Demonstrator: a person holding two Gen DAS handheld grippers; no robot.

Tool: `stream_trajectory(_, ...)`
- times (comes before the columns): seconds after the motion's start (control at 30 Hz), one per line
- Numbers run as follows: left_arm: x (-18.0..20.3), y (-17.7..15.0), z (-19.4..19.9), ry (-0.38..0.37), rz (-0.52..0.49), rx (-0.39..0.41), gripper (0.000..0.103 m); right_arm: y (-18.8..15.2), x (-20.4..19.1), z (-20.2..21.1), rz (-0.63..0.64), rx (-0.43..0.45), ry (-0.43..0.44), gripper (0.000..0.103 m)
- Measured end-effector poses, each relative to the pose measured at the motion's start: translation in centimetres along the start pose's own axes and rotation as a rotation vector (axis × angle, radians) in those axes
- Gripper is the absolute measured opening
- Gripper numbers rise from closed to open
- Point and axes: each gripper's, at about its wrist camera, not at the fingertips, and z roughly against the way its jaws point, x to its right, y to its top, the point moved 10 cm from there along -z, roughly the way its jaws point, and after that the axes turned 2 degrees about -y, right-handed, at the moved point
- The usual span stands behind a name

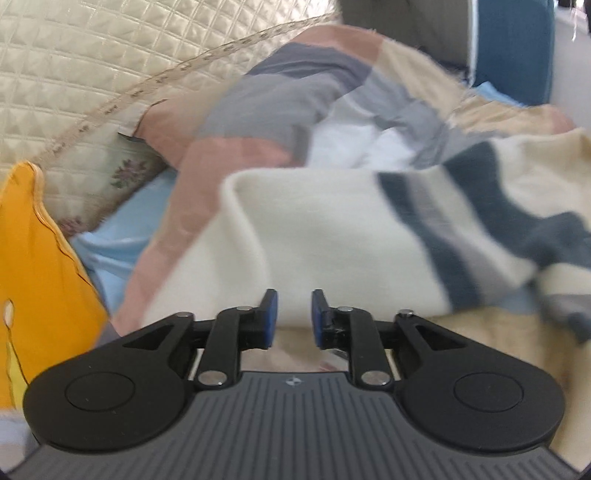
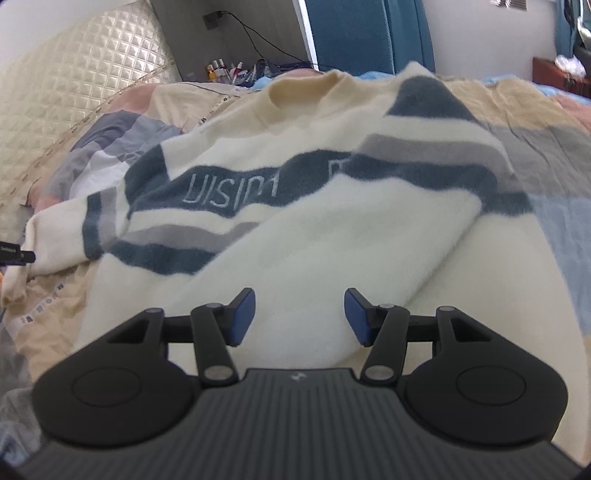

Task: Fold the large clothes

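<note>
A cream sweater (image 2: pixel 332 229) with dark blue and grey stripes and pale lettering lies spread on a bed, collar at the far end, its right sleeve folded across the body. My right gripper (image 2: pixel 299 315) is open and empty just above the sweater's lower body. In the left wrist view the sweater's left sleeve (image 1: pixel 332 236) lies in front of my left gripper (image 1: pixel 294 318), which is open with a narrow gap and holds nothing. The tip of the left gripper shows at the far left of the right wrist view (image 2: pixel 18 254), beside the sleeve cuff.
The bed carries a patchwork quilt (image 2: pixel 517 122) in pink, grey, beige and blue. A quilted cream headboard (image 1: pixel 74 55) stands at the left, an orange-yellow cushion (image 1: pixel 33 277) beside it. Small bottles (image 2: pixel 225 70) crowd a far surface, next to a blue panel (image 2: pixel 365 33).
</note>
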Motion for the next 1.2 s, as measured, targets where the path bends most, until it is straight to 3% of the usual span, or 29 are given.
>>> stream_trajectory(0.07, -0.8, 0.0, -0.8, 0.013, 0.022, -0.004, 0.037, 0.3, -0.3, -0.2, 0.009, 0.007, 0.006, 0.056)
stream_trajectory(0.3, -1.1, 0.0, -3.8, 0.169, -0.028, -0.003, 0.038, 0.6, 0.3, -1.6, -0.038, -0.015, 0.015, 0.056)
stream_trajectory(0.33, -1.5, 0.1, -3.9, 0.196, -0.027, -0.001, 0.035, 0.7, 0.5, -1.7, -0.050, -0.016, 0.018, 0.056)
stream_trajectory(0.4, -1.9, 0.1, -4.1, 0.221, -0.029, -0.014, 0.015, 0.9, 0.8, -1.8, -0.070, -0.011, 0.021, 0.056)
stream_trajectory(0.43, -2.1, 0.2, -4.0, 0.232, -0.035, -0.023, 0.010, 1.0, 1.0, -1.7, -0.077, -0.006, 0.020, 0.056)
stream_trajectory(0.6, -1.6, 2.3, -0.1, 0.206, -0.068, 0.003, 0.006, 1.8, 1.5, -1.2, -0.087, 0.025, 0.021, 0.056)
stream_trajectory(0.9, 4.1, 8.2, 16.2, -0.020, -0.091, 0.130, 0.006, 1.6, 2.9, 1.6, -0.115, 0.063, 0.040, 0.056)
stream_trajectory(1.07, 11.1, 9.5, 24.6, -0.133, -0.168, 0.196, 0.006, 1.4, 4.7, 4.5, -0.154, 0.106, 0.061, 0.056)
stream_trajectory(1.2, 18.1, 7.9, 29.2, -0.280, -0.205, 0.178, 0.006, 1.8, 5.2, 8.1, -0.112, 0.188, 0.055, 0.057)
